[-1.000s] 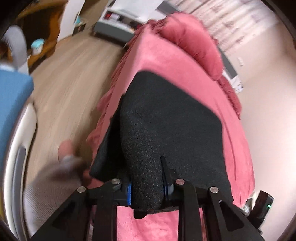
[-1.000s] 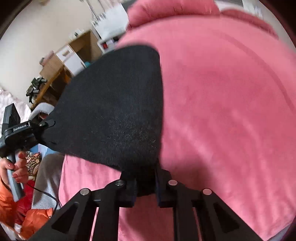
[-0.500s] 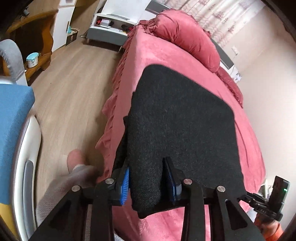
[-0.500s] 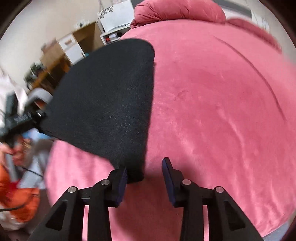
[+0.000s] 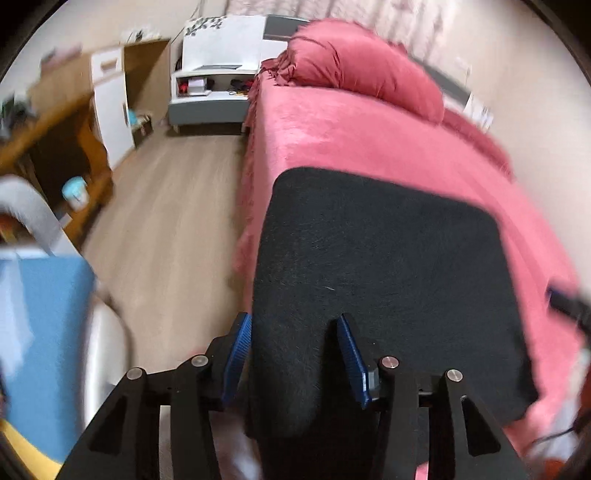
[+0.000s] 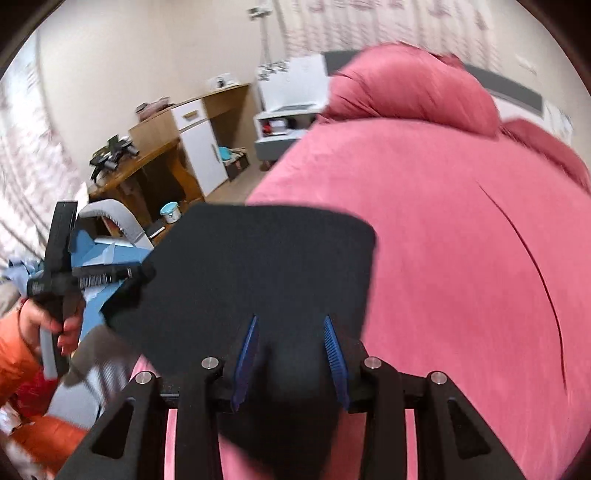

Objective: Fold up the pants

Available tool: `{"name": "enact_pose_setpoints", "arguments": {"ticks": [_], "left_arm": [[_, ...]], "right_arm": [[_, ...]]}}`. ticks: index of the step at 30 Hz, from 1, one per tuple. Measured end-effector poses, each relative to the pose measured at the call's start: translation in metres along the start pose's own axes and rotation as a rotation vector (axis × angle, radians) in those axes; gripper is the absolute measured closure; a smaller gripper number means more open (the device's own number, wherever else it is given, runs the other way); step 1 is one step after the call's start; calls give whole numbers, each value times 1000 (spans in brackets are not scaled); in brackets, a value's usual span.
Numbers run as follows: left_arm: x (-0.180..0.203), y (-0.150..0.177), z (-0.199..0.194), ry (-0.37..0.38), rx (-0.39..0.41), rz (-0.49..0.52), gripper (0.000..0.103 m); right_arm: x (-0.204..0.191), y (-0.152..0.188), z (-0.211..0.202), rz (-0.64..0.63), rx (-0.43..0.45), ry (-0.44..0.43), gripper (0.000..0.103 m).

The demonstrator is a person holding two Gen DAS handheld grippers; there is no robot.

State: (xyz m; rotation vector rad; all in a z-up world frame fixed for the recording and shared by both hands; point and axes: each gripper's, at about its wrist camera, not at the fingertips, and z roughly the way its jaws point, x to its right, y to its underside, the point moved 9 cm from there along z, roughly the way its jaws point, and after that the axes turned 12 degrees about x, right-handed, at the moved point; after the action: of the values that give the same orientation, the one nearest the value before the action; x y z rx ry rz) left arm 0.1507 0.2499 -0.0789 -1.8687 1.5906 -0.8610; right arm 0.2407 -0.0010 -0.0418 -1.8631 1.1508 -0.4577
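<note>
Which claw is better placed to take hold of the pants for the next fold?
Left, marginally. The left claw is open around the near edge of the folded black knit pants, at the bed's side. The right claw, also open, straddles the other near corner.

The pants (image 5: 384, 273) are plain black with a faint fuzzy nap; the bed cover (image 5: 369, 140) beneath is an even rose pink, and the pillow (image 5: 365, 70) is the same pink; the left gripper (image 5: 293, 354) is black with blue ribbed pads (image 5: 349, 354) and silver bolts; the right gripper (image 6: 291, 354) matches it; the floor (image 5: 173, 206) is pale wood-grain; the cabinet (image 6: 199, 147) is tan wood with white doors; the nightstand (image 5: 218, 74) is white over grey; a small tub (image 6: 170, 211) is light teal; the sleeve (image 6: 14, 354) is orange; the curtain (image 6: 369, 22) is pale with a faint pinkish print.
</note>
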Motion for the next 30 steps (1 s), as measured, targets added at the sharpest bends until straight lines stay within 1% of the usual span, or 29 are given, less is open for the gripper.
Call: {"name": "enact_pose_setpoints", "arguments": {"ticks": [1, 3, 4, 5, 6, 7, 8, 9, 11, 12, 14, 15, 17, 19, 20, 23, 25, 26, 28, 30], "left_arm": [[-1, 3, 6, -12, -11, 11, 52], [-5, 4, 11, -15, -8, -11, 44], [-9, 6, 13, -27, -7, -22, 36], [-12, 7, 15, -32, -8, -27, 32], [-16, 8, 19, -22, -13, -41, 31], [-18, 10, 20, -14, -18, -56, 30], [-19, 11, 22, -8, -21, -71, 29], [-20, 12, 25, -4, -22, -84, 28], [-23, 11, 27, -18, -19, -85, 18], [-24, 11, 28, -31, -17, -85, 15], [-29, 12, 31, -34, -25, -103, 8], [-32, 12, 32, -27, -34, -126, 8], [-31, 11, 29, -16, -38, -140, 8], [-32, 10, 25, -25, -38, -129, 8], [-31, 10, 22, -33, -36, -117, 8], [-29, 8, 19, -54, -35, -78, 8], [-28, 7, 16, -64, -33, -44, 8], [-28, 6, 15, -67, -32, -24, 8], [-28, 5, 13, -71, -31, -5, 8], [-30, 4, 12, -67, -38, 10, 8]], "right_arm": [[-3, -6, 14, -16, -2, -11, 66], [-9, -17, 49, -46, -26, -15, 66], [-5, -21, 65, -54, -48, -2, 66], [-1, -21, 80, -59, -69, 16, 66], [9, -20, 97, -55, -96, 48, 68], [24, -17, 104, -34, -114, 67, 72], [34, -14, 113, 7, -127, 75, 74], [44, -10, 121, 88, -129, 66, 75], [53, -8, 126, 179, -94, 55, 81], [55, -7, 125, 196, -80, 55, 83], [56, -6, 121, 216, -59, 45, 84], [55, -6, 118, 226, -48, 33, 84], [53, -10, 111, 238, -37, 17, 84], [51, -7, 97, 262, -36, 22, 77], [49, -3, 89, 278, -37, 32, 75], [43, 2, 73, 286, -26, 54, 64], [37, 7, 62, 267, -23, 64, 50], [35, 10, 58, 256, -24, 69, 48], [34, 14, 52, 244, -28, 87, 33], [38, 20, 44, 256, -35, 112, 29]]}}
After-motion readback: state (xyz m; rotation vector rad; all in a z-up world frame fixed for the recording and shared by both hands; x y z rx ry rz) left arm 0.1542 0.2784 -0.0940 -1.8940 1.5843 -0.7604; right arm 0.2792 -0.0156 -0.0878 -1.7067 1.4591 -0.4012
